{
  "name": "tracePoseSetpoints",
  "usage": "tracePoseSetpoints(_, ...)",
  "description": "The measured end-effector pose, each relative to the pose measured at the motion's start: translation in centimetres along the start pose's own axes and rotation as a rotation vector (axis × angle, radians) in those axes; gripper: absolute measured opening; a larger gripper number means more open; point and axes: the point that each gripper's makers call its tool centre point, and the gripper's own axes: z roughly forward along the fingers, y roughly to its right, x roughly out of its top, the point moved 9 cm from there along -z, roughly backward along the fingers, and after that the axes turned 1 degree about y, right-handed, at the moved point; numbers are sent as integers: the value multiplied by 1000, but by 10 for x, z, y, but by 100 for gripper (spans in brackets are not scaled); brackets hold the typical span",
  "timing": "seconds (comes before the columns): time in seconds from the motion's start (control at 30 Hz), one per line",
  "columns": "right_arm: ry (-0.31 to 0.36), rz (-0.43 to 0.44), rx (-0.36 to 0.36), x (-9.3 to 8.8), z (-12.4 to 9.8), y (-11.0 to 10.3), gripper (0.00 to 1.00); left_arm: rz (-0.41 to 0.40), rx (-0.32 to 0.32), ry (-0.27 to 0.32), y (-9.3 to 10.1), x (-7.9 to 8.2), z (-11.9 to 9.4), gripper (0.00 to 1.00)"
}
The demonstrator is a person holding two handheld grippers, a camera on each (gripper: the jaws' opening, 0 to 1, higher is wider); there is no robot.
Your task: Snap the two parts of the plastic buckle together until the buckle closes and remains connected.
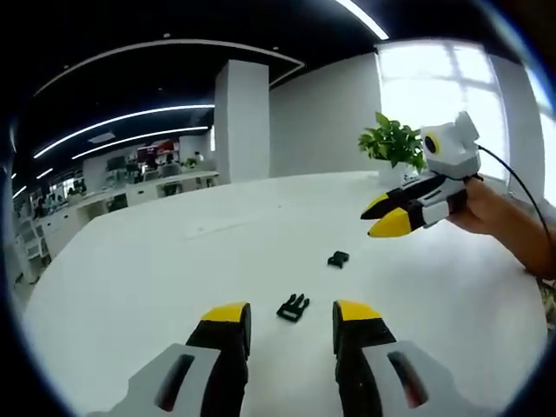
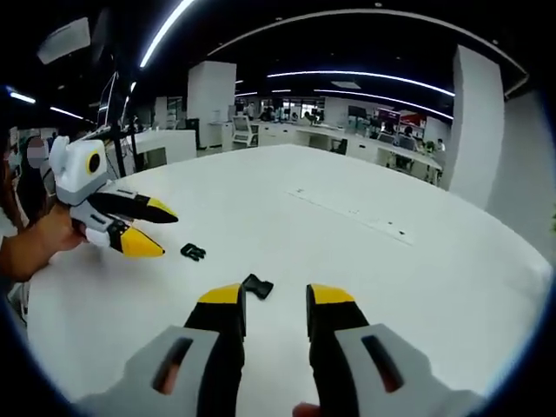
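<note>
White table (image 1: 156, 278), two buckle parts (image 1: 294, 307) (image 1: 338, 259) apart, potted plant (image 1: 393, 143) behind, both claws spread.

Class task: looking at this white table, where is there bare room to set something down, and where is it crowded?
Free: the broad white round table between the two small black plastic buckle parts and the far edge, and the stretch towards the seam with small holes. Crowded: the near middle, where the pronged buckle part and the socket part lie apart between both open tools.

White table (image 1: 156, 269), open office, ceiling striplights (image 2: 365, 76)
</note>
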Motion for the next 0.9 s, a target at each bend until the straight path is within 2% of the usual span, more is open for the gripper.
tracePoseSetpoints(0.57,-17,14,30,-11,21,-5,28,13,-5,-43,3,-1,19,32)
tracePoseSetpoints(0.9,-29,8,46,-16,29,-9,28,-13,-14,-72,-5,-6,31,29)
